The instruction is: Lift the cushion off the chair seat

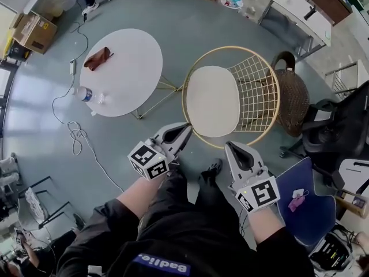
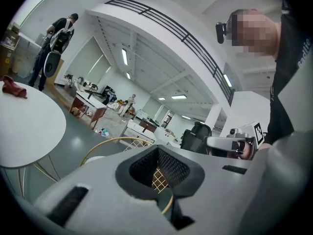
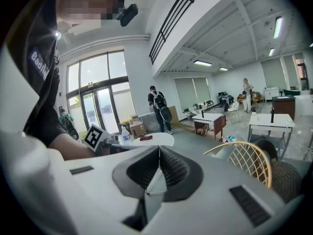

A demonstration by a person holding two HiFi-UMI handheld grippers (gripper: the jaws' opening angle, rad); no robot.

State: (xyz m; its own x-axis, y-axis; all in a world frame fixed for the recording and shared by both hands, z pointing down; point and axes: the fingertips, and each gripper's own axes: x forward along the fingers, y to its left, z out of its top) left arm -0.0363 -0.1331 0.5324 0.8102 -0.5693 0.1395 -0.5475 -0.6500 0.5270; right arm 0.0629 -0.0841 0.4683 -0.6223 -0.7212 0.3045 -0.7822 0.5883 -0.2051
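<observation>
The white cushion (image 1: 212,101) lies flat on the seat of the gold wire chair (image 1: 259,79), which stands on a grey-green floor (image 1: 173,33) beside a round white tabletop (image 1: 124,74) in a large open room. The left hand-held gripper (image 1: 185,128) and right hand-held gripper (image 1: 228,146) are both closed and empty, near the chair's front rim

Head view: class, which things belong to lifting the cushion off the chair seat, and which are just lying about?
Job in hand: cushion, wire chair, left claw, right claw.

Lying about: round table, red cloth, water bottle, cardboard box, floor cable, blue chair.
</observation>
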